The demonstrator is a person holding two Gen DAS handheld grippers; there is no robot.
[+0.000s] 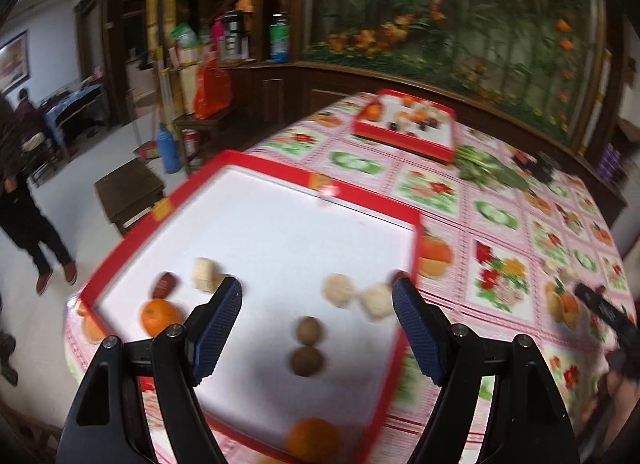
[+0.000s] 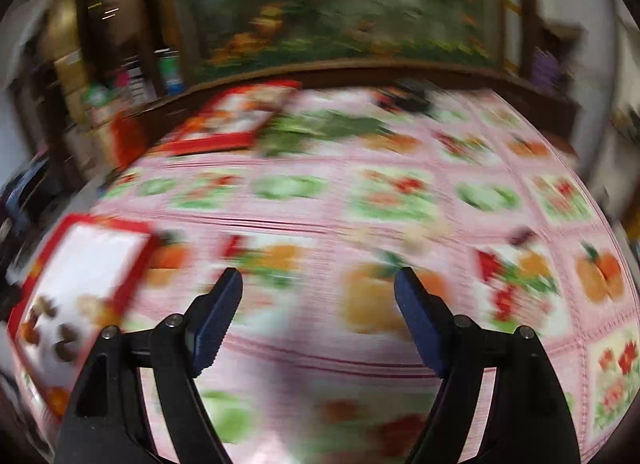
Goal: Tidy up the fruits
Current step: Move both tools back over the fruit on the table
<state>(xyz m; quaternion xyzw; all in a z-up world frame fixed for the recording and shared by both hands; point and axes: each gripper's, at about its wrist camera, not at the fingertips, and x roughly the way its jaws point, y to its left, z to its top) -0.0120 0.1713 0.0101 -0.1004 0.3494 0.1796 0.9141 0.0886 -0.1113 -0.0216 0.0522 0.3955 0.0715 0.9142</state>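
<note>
My left gripper [image 1: 318,296] is open and empty above a near red-rimmed white tray [image 1: 280,232]. In the tray lie two brown round fruits [image 1: 308,330], two pale round fruits [image 1: 339,290], a pale piece [image 1: 204,274], a dark red date [image 1: 164,284] and two oranges [image 1: 160,316]. A second red tray [image 1: 404,124] with several mixed fruits sits at the far side. My right gripper [image 2: 318,292] is open and empty above the bare tablecloth; its view is blurred, with the near tray [image 2: 100,252] at the left and the far tray [image 2: 224,124] behind.
The table carries a pink fruit-print cloth [image 1: 500,224]. Green leafy vegetables [image 1: 484,168] lie right of the far tray. The other gripper [image 1: 604,308] shows at the right edge. A stool [image 1: 128,192] and a person [image 1: 24,208] stand on the floor at the left.
</note>
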